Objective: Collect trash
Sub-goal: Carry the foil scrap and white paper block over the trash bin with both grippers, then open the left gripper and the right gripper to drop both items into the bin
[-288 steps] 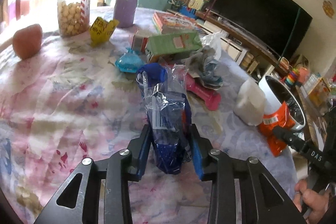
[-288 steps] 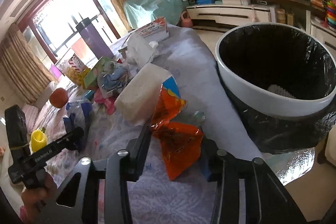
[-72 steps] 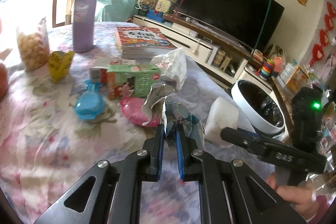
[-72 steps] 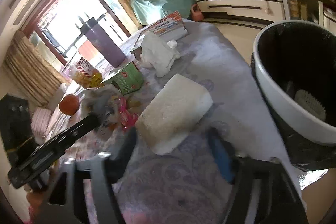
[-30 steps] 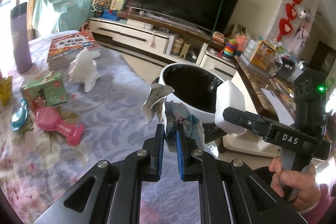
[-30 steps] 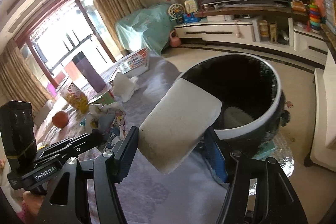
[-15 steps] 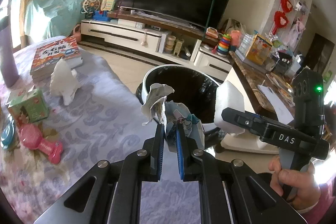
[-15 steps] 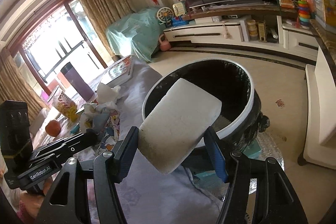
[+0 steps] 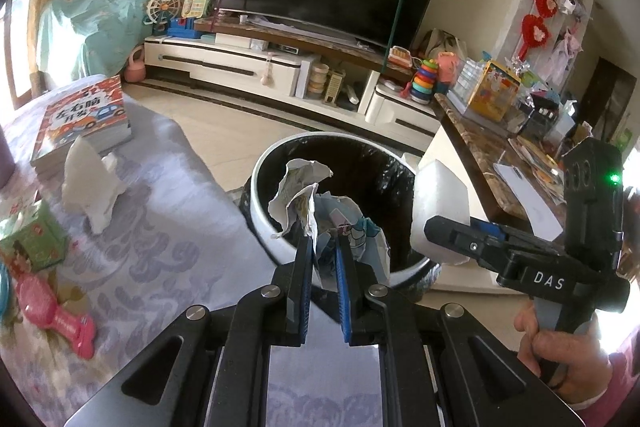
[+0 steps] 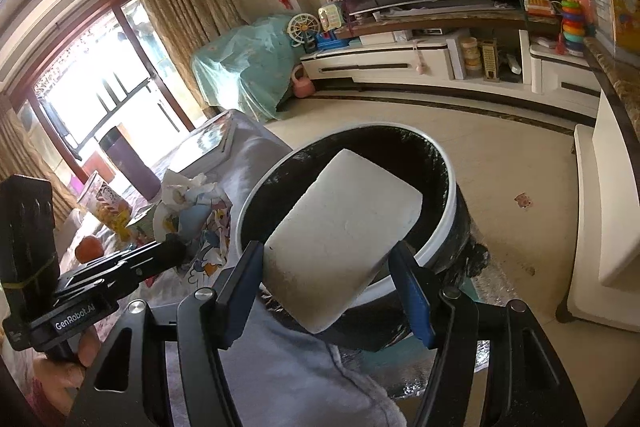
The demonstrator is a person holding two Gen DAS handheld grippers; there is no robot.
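Note:
My left gripper (image 9: 323, 247) is shut on a crumpled printed wrapper (image 9: 320, 203), held over the near rim of the round bin (image 9: 264, 223), which has a white rim and a black liner. In the right wrist view that wrapper (image 10: 200, 211) hangs just left of the bin (image 10: 448, 211). My right gripper (image 10: 326, 263) is shut on a white foam block (image 10: 344, 243), which sits above the bin's near side. The block (image 9: 438, 199) and right gripper (image 9: 452, 239) also show in the left wrist view, over the bin's right rim.
The table under a lilac cloth (image 9: 160, 267) holds a crumpled tissue (image 9: 90, 187), a book (image 9: 82, 119), a green carton (image 9: 32, 235) and a pink toy (image 9: 52, 311). A white TV cabinet (image 9: 256, 71) stands behind the bin, a counter (image 9: 500, 163) to the right.
Both grippers have travelled off the table toward the bin with their loads. The bin now sits closer and more centred under the wrapper and the block. Neither grip has altered.

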